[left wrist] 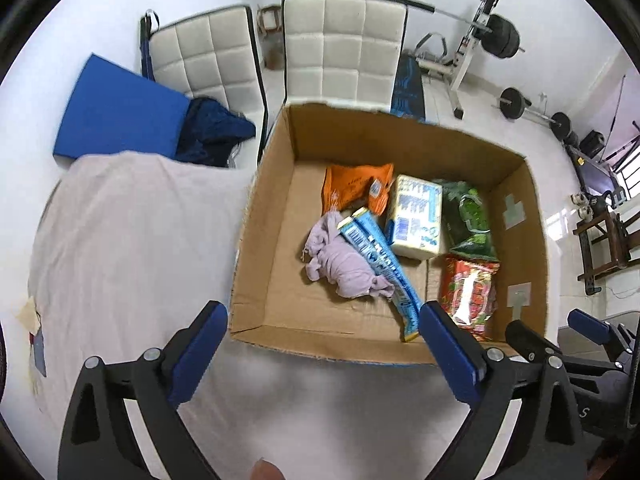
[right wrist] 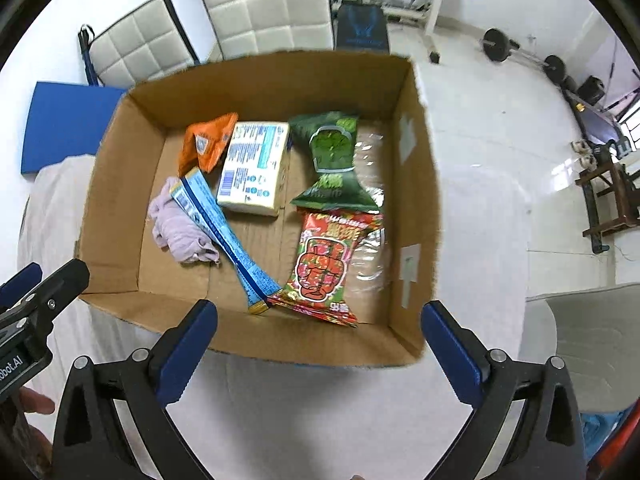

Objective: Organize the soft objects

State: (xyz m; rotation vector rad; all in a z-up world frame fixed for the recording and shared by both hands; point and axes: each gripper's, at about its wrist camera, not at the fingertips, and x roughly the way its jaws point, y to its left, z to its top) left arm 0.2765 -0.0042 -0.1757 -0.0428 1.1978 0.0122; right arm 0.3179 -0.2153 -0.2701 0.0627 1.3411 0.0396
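Just ahead of both hand-held grippers sat the cardboard box point(right wrist: 120, 184), open at the top and resting on a table covered with a pale cloth point(left wrist: 120, 240). The left hand-held gripper point(left wrist: 322, 332) was spread wide with nothing between its pads, hovering short of the box's near wall. Same deal with the right hand-held gripper point(right wrist: 320, 332): wide apart, empty, held back just outside the near rim.

Everything soft looked like it was already in the box. Ahead and left of the right one lay a crumpled lilac cloth point(right wrist: 176, 228), with a long blue packet point(right wrist: 224, 236) lying across its edge. Further in were an orange pouch point(right wrist: 208, 142) and a pale tissue pack point(right wrist: 254, 168), touching each other. Dead ahead sat a red snack bag point(right wrist: 324, 268), and beyond it a green snack bag point(right wrist: 334, 160), with some clear plastic wrap point(right wrist: 370, 216) beside them against the right wall.

My guess is this was a between-picks moment, or close to done, since I couldn't spot any loose item on the cloth near either tool. Next move would probably be scanning for leftovers outside the box, or reaching in to tidy that blue packet off the lilac cloth, going in gently since it all squishes.
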